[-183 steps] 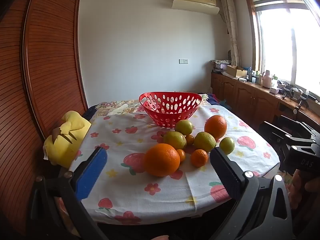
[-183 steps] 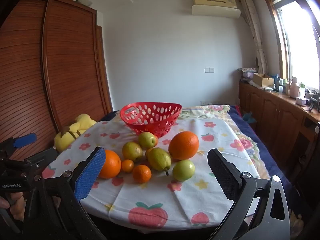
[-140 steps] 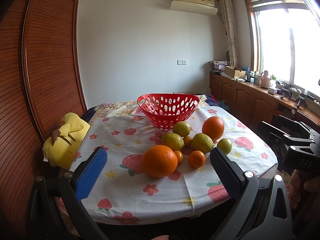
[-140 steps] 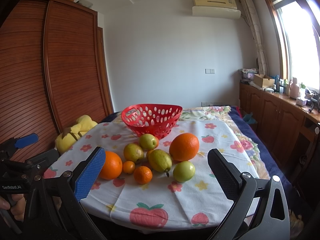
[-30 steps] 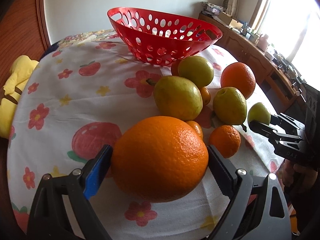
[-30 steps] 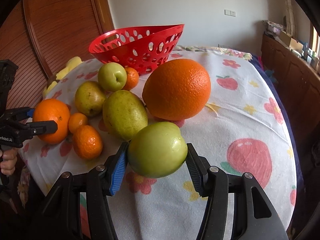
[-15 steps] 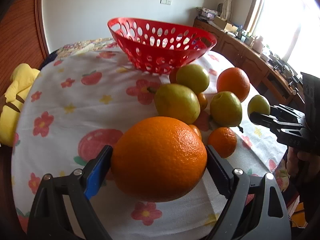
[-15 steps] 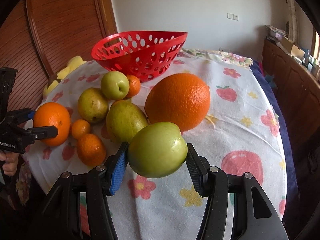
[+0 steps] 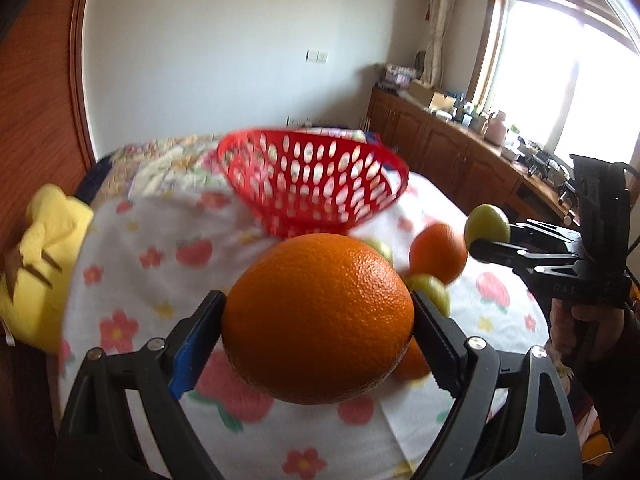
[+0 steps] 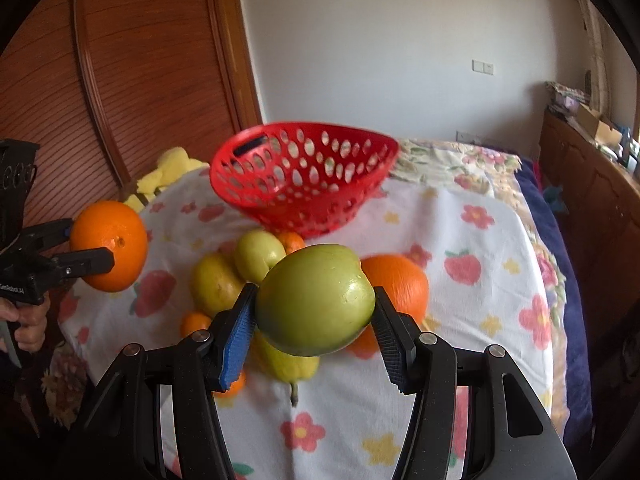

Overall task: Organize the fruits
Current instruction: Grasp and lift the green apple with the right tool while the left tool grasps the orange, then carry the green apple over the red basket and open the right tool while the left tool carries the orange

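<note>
Room first: plain white wall, ribbed red-brown wooden panelling on my left, wooden cabinets (image 9: 448, 148) under a bright window. Round table under a white tablecloth (image 10: 472, 264) printed with flowers and strawberries, soft folds at the edge. Yellow plush toy (image 9: 48, 248) slumped at the table's left side. Red plastic basket (image 10: 304, 176), perforated with oval holes, flared bowl shape, sits at the far side, nothing visible inside. My left gripper (image 9: 316, 320) is clamped on a big orange (image 9: 318, 320), pebbled skin, held clear above the cloth; jaws stand wide around it. My right gripper (image 10: 314, 300) is clamped on a green apple (image 10: 316, 298), smooth and glossy, also lifted; jaws narrower. Loose fruit on the cloth in front of the basket: a second orange (image 10: 396, 280), pears (image 10: 214, 282), small tangerines (image 10: 194, 322), partly hidden behind the apple. Left wrist view is blurred behind the orange but shows the window; right wrist view shows the pile sharper, plus a hand (image 10: 28, 324) on the left grip.
</note>
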### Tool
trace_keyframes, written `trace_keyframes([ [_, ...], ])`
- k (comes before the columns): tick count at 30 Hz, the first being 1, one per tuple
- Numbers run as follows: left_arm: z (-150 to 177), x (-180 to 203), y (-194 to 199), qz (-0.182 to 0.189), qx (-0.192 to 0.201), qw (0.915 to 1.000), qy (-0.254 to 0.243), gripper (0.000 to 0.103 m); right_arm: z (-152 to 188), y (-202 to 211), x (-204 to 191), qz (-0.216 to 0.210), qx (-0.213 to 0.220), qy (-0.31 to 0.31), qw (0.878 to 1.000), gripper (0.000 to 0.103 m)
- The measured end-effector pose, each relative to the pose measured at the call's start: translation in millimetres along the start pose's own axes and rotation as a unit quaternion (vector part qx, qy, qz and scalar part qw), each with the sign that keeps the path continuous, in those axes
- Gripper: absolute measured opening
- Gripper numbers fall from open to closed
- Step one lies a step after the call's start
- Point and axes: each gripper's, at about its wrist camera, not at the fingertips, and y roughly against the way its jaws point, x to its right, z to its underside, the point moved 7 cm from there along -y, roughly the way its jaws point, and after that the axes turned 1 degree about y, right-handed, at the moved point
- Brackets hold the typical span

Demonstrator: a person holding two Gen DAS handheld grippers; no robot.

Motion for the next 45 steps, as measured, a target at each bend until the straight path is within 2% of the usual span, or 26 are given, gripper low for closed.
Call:
trace_keyframes([
  [9, -54, -9, -22, 0.008, 0.028, 0.9995, -0.01, 0.089, -53, -28, -6, -0.006, 0.015, 0.045, 0.999, 0.057],
  [18, -91, -25, -57, 0.003, 0.032, 0.9995, -0.009, 0.089, -83, -83, 2, -0.018, -0.01, 0.056, 0.998, 0.057],
  [23, -98, -28, -71, -0.003, 0.03, 0.9995, -0.009, 0.089, -85, -112, 5, -0.002, -0.042, 0.071, 0.997, 0.057],
  [31, -98, -35, -83, -0.006, 0.024, 0.9997, -0.009, 0.089, -80, -138, 2, -0.008, -0.082, 0.089, 0.993, 0.057],
  [40, -100, -36, -103, -0.007, 0.011, 0.9998, -0.013, 0.089, -79, -153, 2, -0.005, -0.101, 0.083, 0.991, 0.058],
  [45, -104, -39, -111, -0.007, 0.006, 0.9999, -0.014, 0.089, -89, -150, 5, 0.002, -0.086, 0.079, 0.993, 0.058],
])
